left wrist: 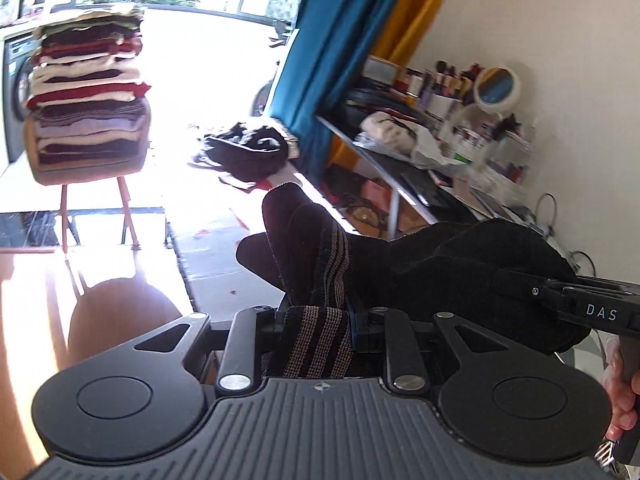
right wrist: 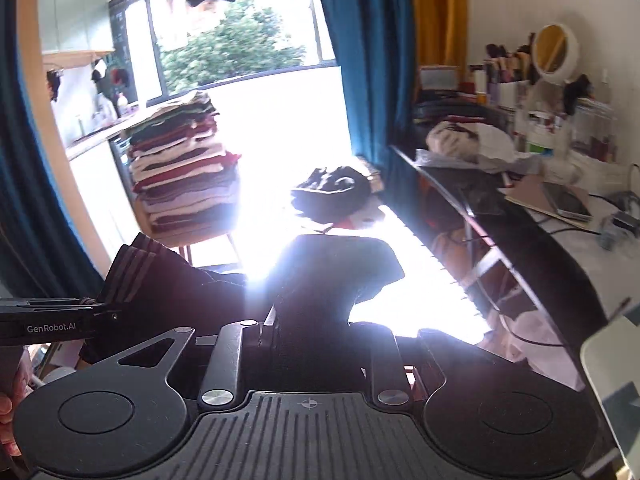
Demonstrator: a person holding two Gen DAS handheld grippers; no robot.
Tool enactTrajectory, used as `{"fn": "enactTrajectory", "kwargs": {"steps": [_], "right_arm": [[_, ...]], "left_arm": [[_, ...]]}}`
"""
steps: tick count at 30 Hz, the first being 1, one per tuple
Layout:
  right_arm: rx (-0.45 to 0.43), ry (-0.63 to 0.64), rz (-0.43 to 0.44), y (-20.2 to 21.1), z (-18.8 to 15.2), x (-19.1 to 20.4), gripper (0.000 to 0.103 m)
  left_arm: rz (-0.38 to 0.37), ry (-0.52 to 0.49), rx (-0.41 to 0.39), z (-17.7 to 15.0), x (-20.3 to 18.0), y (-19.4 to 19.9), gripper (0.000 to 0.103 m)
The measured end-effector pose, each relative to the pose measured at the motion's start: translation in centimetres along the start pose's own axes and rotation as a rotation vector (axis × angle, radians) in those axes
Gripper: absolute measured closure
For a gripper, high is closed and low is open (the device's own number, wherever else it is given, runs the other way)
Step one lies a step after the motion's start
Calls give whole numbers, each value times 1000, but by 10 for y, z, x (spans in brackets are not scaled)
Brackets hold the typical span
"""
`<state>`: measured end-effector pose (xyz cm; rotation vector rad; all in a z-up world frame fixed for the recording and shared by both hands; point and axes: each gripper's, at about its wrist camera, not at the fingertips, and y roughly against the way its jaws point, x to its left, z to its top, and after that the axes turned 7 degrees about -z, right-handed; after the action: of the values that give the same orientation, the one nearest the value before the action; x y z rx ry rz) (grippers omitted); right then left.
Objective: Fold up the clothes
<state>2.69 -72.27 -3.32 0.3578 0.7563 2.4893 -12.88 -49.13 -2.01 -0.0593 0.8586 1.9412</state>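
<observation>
A dark garment with brown stripes (left wrist: pixel 320 240) hangs in the air, stretched between my two grippers. In the left wrist view my left gripper (left wrist: pixel 316 316) is shut on its striped edge, and the cloth bunches up over the fingers. My right gripper (left wrist: pixel 560 292) comes in from the right with the garment's black end draped over it. In the right wrist view my right gripper (right wrist: pixel 320 320) is shut on the black cloth (right wrist: pixel 336 272), which hides its fingertips. My left gripper (right wrist: pixel 92 308) holds the striped part at the left edge.
A tall stack of folded clothes (left wrist: pixel 88 92) (right wrist: pixel 184 172) rests on a chair (left wrist: pixel 88 172) by the window. A heap of dark unfolded clothes (left wrist: pixel 248 152) (right wrist: pixel 332 192) lies beyond. A cluttered desk (left wrist: pixel 440 184) (right wrist: pixel 560 240) runs along the right wall beside a blue curtain (left wrist: pixel 320 60).
</observation>
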Motion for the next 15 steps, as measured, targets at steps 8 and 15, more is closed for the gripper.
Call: {"fn": "enactTrajectory", "kwargs": {"steps": [8, 15], "right_arm": [[69, 117, 189, -92, 37, 105, 83], [89, 89, 290, -210, 97, 144, 83]], "left_arm": [[170, 113, -8, 25, 93, -6, 79], [241, 110, 39, 98, 185, -49, 79]]}}
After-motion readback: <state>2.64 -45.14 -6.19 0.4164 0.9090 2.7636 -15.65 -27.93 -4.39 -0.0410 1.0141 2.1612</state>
